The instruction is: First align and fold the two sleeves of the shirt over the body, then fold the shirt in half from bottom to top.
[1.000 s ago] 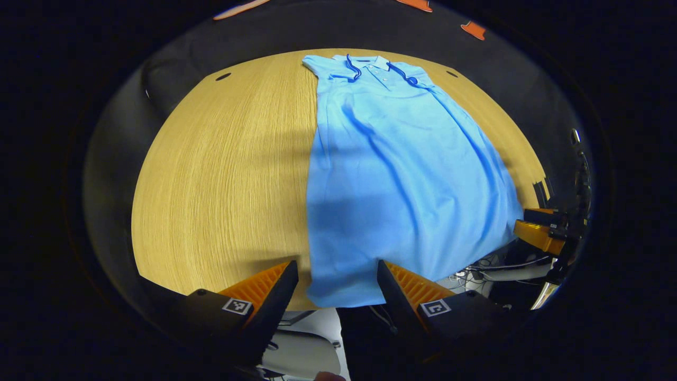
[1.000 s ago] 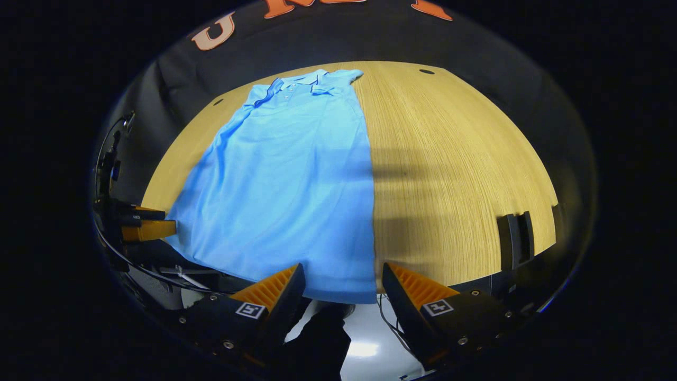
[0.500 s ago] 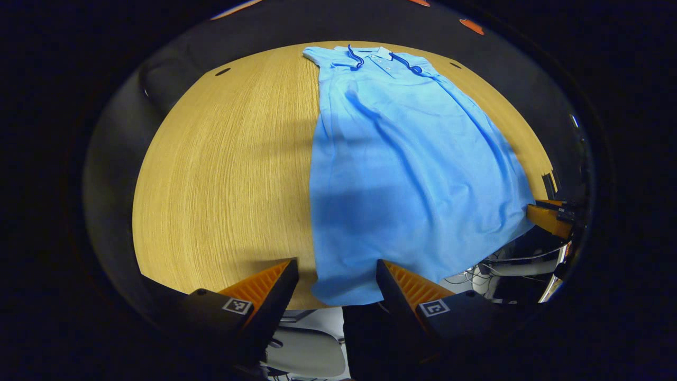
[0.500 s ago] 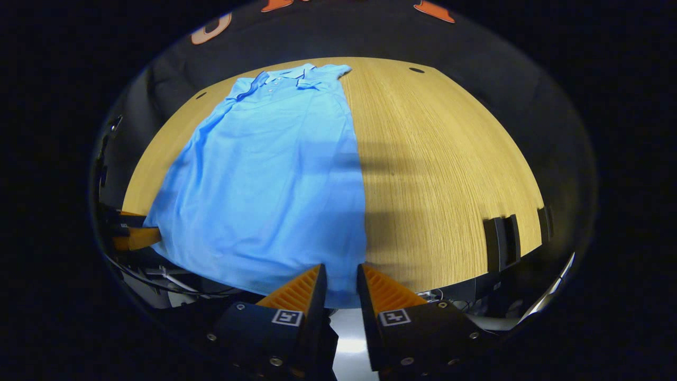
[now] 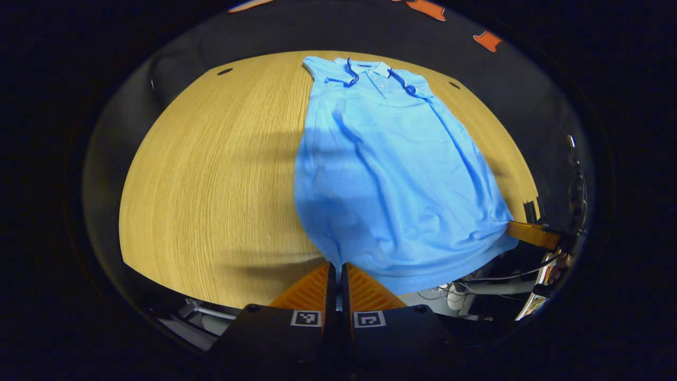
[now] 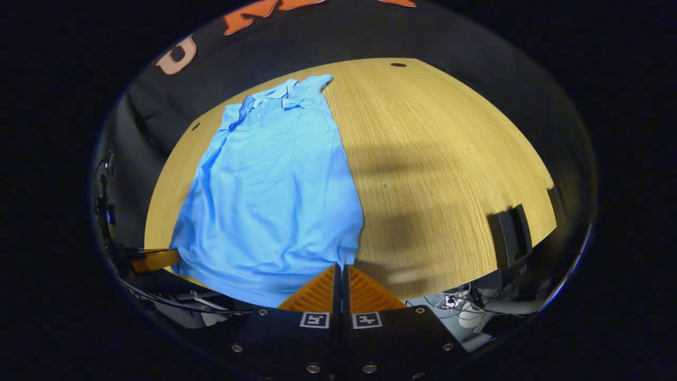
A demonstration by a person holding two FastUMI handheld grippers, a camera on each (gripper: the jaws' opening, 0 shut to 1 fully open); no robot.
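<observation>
Left gripper view: the left gripper (image 5: 336, 267) is pinched on one bottom corner of the shirt (image 5: 391, 174), the right gripper (image 6: 341, 270) on the other. The shirt lies flat on the table (image 5: 211, 180); soft and light, best held by both hem corners

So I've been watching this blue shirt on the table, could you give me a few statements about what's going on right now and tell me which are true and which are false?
1. The blue shirt lies on a wooden table. True.
2. The left gripper is wide open above the table. False: its fingers are closed on the shirt's bottom hem.
3. The right gripper is closed on the hem at the shirt's other bottom corner. True.
4. The shirt is already folded in half from bottom to top. False: it lies at full length, collar at the far end.
5. Both sleeves are spread out flat to the sides. False: they lie folded in over the body.
</observation>
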